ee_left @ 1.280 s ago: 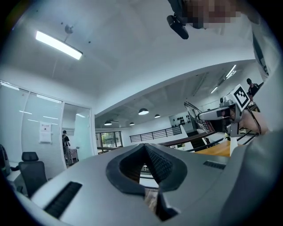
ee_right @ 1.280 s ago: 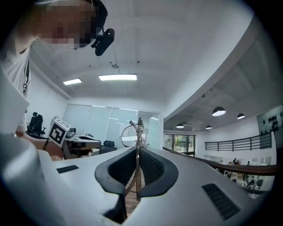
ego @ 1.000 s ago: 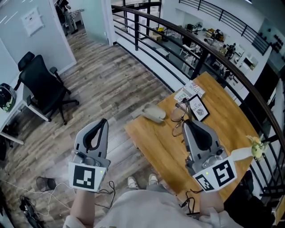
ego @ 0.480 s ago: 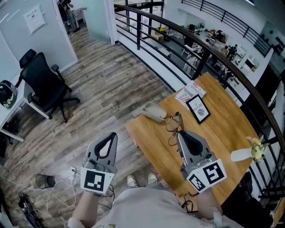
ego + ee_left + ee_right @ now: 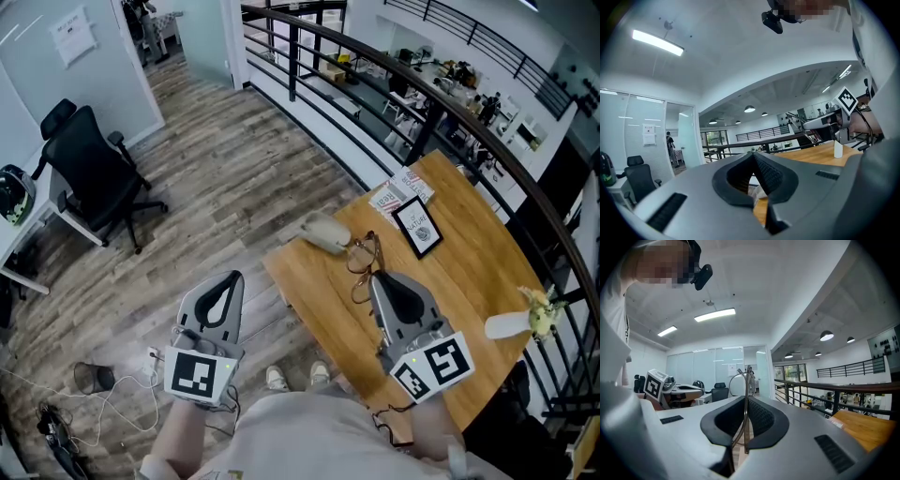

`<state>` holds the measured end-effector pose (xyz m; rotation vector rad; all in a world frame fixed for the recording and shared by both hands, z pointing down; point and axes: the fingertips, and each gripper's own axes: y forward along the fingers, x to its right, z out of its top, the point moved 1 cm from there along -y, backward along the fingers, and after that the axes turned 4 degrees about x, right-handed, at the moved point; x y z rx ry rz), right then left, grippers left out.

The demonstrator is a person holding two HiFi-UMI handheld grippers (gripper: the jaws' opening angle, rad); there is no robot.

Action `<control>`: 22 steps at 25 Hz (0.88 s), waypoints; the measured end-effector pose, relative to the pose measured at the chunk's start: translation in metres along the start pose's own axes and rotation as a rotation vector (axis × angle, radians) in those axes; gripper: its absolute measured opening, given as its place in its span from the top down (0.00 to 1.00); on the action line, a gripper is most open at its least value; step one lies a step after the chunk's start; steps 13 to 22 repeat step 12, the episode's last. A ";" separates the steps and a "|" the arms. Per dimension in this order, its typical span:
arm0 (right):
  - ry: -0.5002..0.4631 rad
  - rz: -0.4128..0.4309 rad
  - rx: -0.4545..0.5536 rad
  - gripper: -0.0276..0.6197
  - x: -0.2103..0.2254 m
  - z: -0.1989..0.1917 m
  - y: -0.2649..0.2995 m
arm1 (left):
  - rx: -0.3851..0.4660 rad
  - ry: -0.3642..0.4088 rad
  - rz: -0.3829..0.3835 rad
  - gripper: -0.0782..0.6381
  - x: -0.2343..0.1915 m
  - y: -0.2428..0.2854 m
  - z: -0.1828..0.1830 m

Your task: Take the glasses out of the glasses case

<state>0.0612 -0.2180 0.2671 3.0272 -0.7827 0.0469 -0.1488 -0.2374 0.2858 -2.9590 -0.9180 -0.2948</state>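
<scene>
My right gripper [image 5: 373, 275] is shut on the thin-framed glasses [image 5: 363, 253], which hang out in front of its tip above the wooden table [image 5: 469, 272]. In the right gripper view one temple arm of the glasses [image 5: 743, 380] runs up between the closed pads. The grey glasses case [image 5: 324, 236] lies near the table's left corner, just beyond the glasses. My left gripper [image 5: 233, 276] hovers over the plank floor to the left of the table, shut with nothing in it; its jaw tips [image 5: 753, 157] meet.
A framed picture [image 5: 418, 228] and a booklet [image 5: 400, 191] lie further back on the table. A white vase with a flower [image 5: 512, 323] stands at the right edge. A black railing [image 5: 441, 103] curves behind the table. An office chair [image 5: 89, 173] stands at the far left.
Both grippers have sunk and drawn back towards me. The glasses came along in the right gripper, shifting slightly left over the table. Over the last half second little has moved.
</scene>
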 end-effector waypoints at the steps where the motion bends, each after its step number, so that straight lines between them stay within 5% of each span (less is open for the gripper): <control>1: 0.000 0.001 0.000 0.89 0.000 0.000 0.000 | -0.002 -0.002 0.000 0.87 0.000 0.000 0.000; 22: 0.003 0.001 0.006 0.89 -0.003 0.001 0.006 | -0.009 -0.001 -0.010 0.87 0.001 0.000 -0.003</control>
